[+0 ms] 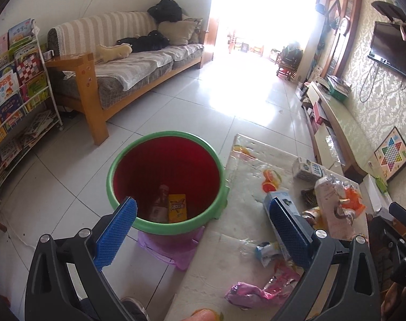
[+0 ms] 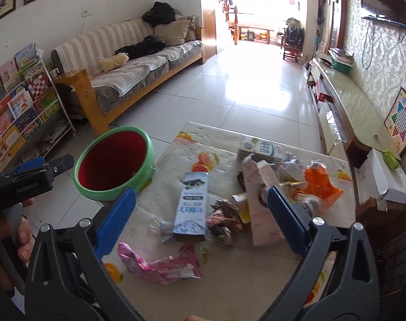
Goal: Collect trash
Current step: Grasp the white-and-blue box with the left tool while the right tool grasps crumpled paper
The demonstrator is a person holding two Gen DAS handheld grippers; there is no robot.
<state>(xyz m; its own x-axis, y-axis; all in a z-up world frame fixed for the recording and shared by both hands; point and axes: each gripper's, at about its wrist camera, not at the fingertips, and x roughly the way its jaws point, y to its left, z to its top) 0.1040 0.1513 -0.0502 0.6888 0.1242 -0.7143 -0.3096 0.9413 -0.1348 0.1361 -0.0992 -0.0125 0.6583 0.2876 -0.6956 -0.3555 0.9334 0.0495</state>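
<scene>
A red bin (image 1: pixel 165 176) with a green rim stands on a purple stool (image 1: pixel 173 248) on the tiled floor, just beside the left edge of a low table (image 2: pixel 224 275). Inside the bin, at the bottom, lie a yellow packet (image 1: pixel 177 208) and a clear bottle (image 1: pixel 158 204), side by side. The rest of the trash is still on the table: a long blue and white box (image 2: pixel 190 208), a pink wrapper (image 2: pixel 160 266) nearest the camera, a tall pink carton (image 2: pixel 259 208), a milk carton (image 2: pixel 261 149) at the far side, an orange bag (image 2: pixel 319 184), and crumpled wrappers between them. The left gripper (image 1: pixel 203 227) hangs over the near rim of the bin and the table edge, its jaws spread wide with nothing in them. The right gripper (image 2: pixel 200 215) is above the heap on the table, its jaws also spread wide and holding nothing.
</scene>
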